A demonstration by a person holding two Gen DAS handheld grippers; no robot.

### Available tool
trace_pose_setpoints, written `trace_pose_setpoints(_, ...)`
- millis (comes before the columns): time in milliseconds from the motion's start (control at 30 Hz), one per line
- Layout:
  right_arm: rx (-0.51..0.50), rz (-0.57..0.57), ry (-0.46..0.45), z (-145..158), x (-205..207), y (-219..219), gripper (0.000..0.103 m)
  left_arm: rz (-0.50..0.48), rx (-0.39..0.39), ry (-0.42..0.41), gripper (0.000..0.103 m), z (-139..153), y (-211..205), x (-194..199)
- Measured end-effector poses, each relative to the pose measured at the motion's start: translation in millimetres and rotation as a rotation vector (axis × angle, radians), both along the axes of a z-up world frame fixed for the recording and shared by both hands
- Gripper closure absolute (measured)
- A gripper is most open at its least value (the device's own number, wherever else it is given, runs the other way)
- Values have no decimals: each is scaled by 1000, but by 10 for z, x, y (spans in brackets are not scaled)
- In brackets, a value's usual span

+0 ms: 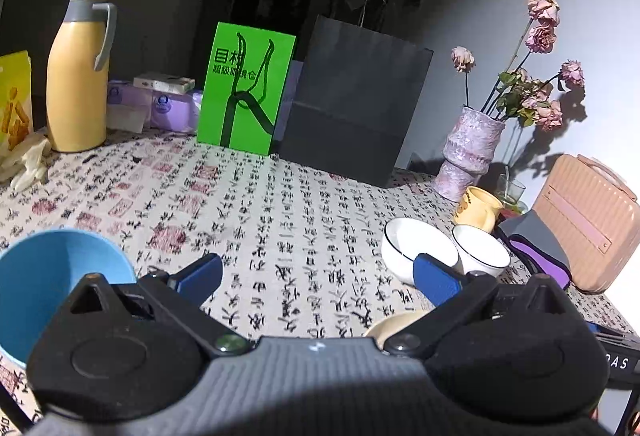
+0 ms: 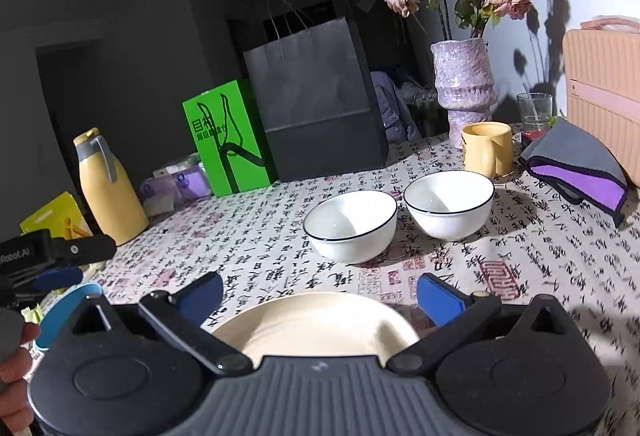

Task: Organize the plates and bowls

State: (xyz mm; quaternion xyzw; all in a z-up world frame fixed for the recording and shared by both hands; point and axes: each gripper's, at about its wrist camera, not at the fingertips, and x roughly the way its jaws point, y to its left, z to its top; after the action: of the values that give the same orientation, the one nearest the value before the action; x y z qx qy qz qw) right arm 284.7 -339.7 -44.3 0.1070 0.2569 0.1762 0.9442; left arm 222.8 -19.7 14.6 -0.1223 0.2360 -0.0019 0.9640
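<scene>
Two white bowls with dark rims stand side by side on the calligraphy tablecloth, the left one [image 2: 351, 226] and the right one [image 2: 449, 204]; both also show in the left wrist view [image 1: 416, 246] [image 1: 482, 250]. A cream plate [image 2: 316, 324] lies just under my right gripper [image 2: 320, 296], which is open with nothing between its fingers. A blue bowl [image 1: 44, 280] sits at the left beside my left gripper [image 1: 318, 278], also open and empty. The plate's edge [image 1: 394, 324] peeks out near the left gripper's right finger.
A yellow mug [image 2: 488, 148], a purple vase with dried roses [image 2: 464, 84], a glass [image 2: 534, 112], a grey-purple pouch [image 2: 576, 164] and a pink case [image 2: 604, 92] crowd the right. A black paper bag [image 2: 316, 108], green box [image 2: 224, 140] and yellow flask [image 2: 108, 188] stand behind.
</scene>
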Motion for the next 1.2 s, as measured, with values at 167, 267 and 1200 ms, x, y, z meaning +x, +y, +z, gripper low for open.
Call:
trace_pose_setpoints(167, -9, 59, 33, 109, 258, -36, 0, 27, -3, 14, 0, 68, -32, 155)
trace_pose_setpoints(267, -21, 83, 53, 165, 430, -38, 0, 28, -15, 33, 0, 79, -53, 278)
trace_pose_setpoints(1200, -159, 201, 283, 371, 2221, -2, 25, 126, -86, 337, 0, 80, -477, 1624)
